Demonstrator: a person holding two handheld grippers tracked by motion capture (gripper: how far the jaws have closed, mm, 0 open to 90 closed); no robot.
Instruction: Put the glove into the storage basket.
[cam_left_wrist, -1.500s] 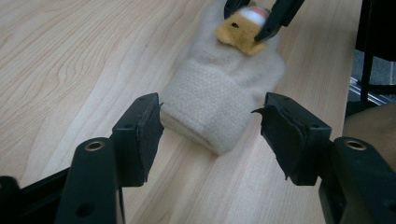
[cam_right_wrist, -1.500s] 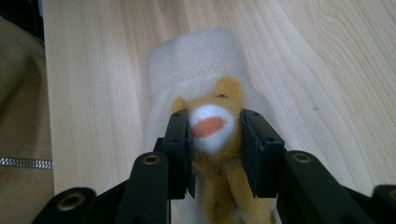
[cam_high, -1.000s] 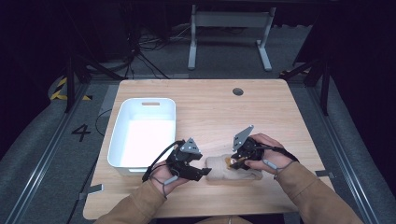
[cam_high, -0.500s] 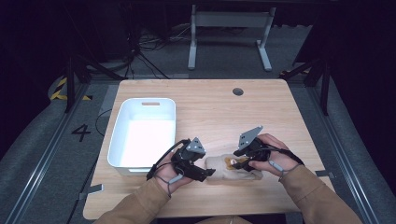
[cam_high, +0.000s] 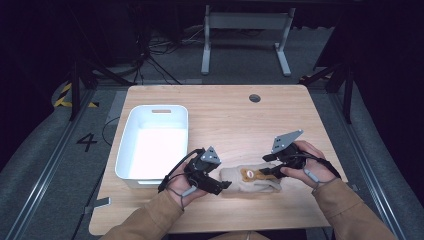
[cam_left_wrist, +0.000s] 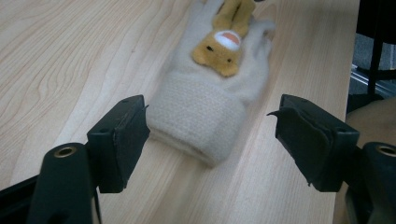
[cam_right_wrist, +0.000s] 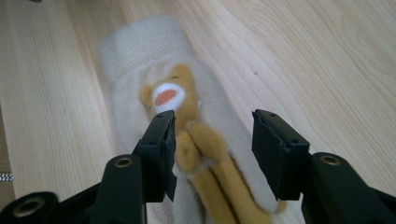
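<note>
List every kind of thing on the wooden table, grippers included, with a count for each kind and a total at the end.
Cream glove with a bear figure: 1
White bin: 1
Hand-held grippers, left gripper and right gripper: 2
Total: 4

Glove cream, fuzzy, with ribbed-knit cuff. Animal patch on it mustard yellow, white muzzle with orange spot, small dark eyes. Table light wood, visible grain, one dark round hole. Bin white. Left gripper black, brass-coloured screw inserts, grey plate on top. Right gripper black, same brass inserts. Sleeves tan. Floor grey, black-yellow hazard stripe, dark "4" marking.
</note>
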